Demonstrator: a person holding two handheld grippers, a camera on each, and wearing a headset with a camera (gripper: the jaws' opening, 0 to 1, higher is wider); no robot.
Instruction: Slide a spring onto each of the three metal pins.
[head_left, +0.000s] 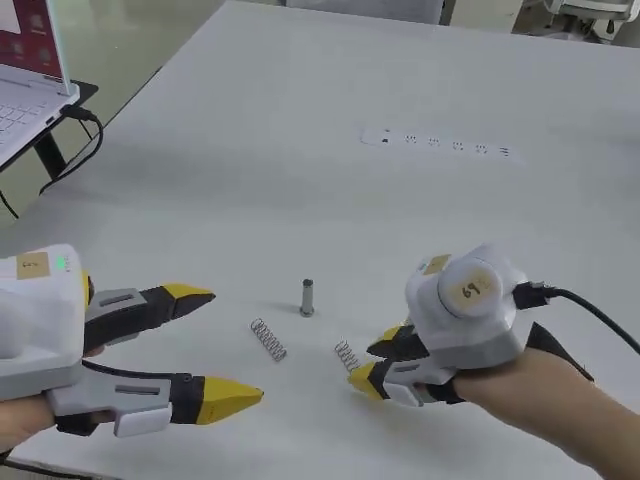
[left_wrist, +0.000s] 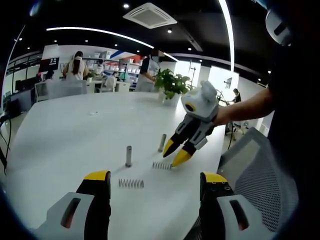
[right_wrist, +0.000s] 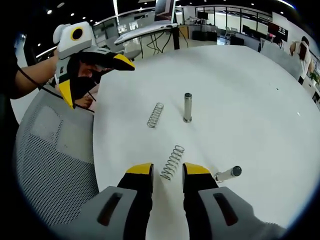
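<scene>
Two loose springs lie on the white table (head_left: 300, 180): one (head_left: 268, 340) in front of an upright metal pin (head_left: 307, 298), the other (head_left: 346, 355) at the tips of my right gripper (head_left: 375, 361). In the right gripper view that gripper (right_wrist: 168, 170) is open a little, with the near end of this spring (right_wrist: 172, 162) between its yellow tips; I cannot tell if they touch it. A second pin (right_wrist: 228, 174) stands beside its right jaw. My left gripper (head_left: 215, 345) is wide open and holds nothing, a short way back from the first spring (left_wrist: 131, 183).
A laptop (head_left: 20, 90) on a stand with a black cable (head_left: 80, 150) sits at the table's left edge. A flush power strip (head_left: 440, 143) lies further back. A grey mesh chair (right_wrist: 50, 145) stands at the near table edge. People and a plant (left_wrist: 172, 82) are beyond the table.
</scene>
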